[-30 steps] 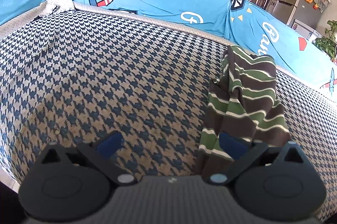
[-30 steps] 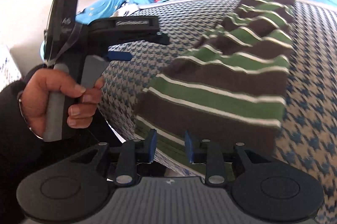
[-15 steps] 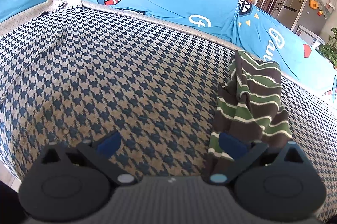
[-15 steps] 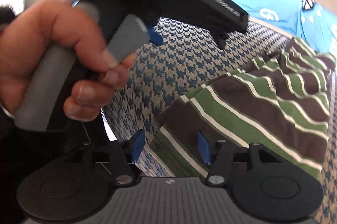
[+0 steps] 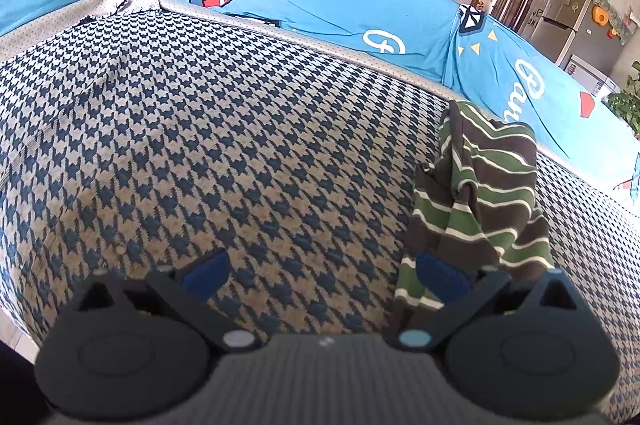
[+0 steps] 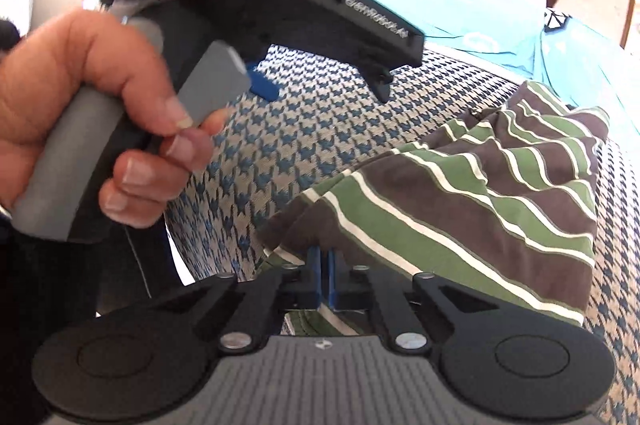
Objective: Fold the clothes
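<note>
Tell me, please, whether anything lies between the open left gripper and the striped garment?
Nothing visible does. The left gripper is open over the houndstooth cover, its right-hand finger already against the striped garment, whose near edge the right gripper pinches.

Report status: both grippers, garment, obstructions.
Left gripper open, empty. Right gripper shut on striped garment hem. Garment bunched on houndstooth cover. Nothing blocking.

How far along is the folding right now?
Early. Done: the right gripper has shut on the near edge of the striped garment. In hand: the left gripper is open beside that garment, gripping nothing. Left: every fold; it lies bunched on the houndstooth cover.
</note>
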The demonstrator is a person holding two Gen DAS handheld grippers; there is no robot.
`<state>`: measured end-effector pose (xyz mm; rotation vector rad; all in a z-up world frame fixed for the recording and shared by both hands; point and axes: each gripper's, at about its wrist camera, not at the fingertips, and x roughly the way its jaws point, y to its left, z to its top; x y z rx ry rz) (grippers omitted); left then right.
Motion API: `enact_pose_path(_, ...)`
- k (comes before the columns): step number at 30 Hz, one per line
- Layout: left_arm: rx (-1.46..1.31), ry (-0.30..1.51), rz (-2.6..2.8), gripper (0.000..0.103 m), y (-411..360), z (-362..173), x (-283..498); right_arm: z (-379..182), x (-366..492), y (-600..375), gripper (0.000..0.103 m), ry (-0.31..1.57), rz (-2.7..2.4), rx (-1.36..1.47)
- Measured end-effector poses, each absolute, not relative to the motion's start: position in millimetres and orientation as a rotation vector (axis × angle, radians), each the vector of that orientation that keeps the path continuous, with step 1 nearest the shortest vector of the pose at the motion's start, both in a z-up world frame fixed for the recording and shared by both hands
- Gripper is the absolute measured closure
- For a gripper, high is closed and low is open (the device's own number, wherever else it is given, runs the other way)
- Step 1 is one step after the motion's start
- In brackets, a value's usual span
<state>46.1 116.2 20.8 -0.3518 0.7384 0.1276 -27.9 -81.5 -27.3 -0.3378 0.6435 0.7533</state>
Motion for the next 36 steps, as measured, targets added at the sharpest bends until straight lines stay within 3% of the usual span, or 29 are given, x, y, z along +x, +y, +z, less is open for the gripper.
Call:
enact_pose_path(17,-0.328,0.758,0.113,0.0,106.1,17.1,50.8,14.1,7.2,-148.1,0.1,0.565,0.469,-0.09)
enact_pose_path(23,-0.322,0.767,0.111,0.0,103.4,15.2,52.9,11.6,-3.4,-127.9,0.099,0.626,0.68,-0.095)
enact_pose_path(27,-0.324,0.767,0.117,0.0,106.0,15.6,51.9,-7.0,-21.9,-94.2,0.088,0.675,0.794,-0.236)
enact_pose_path(30,-0.339,0.768,0.122,0.0,109.2,15.4,51.6,-23.9,-26.0,-79.4,0.065,0.716,0.82,-0.308)
enact_pose_path(33,-0.353,0.769,0.122,0.0,110.7,15.4,52.0,-33.0,-31.1,-72.3,0.053,0.716,0.815,-0.357)
enact_pose_path(36,-0.356,0.767,0.114,0.0,109.7,15.8,52.5,-36.8,-39.1,-67.1,0.051,0.686,0.809,-0.415)
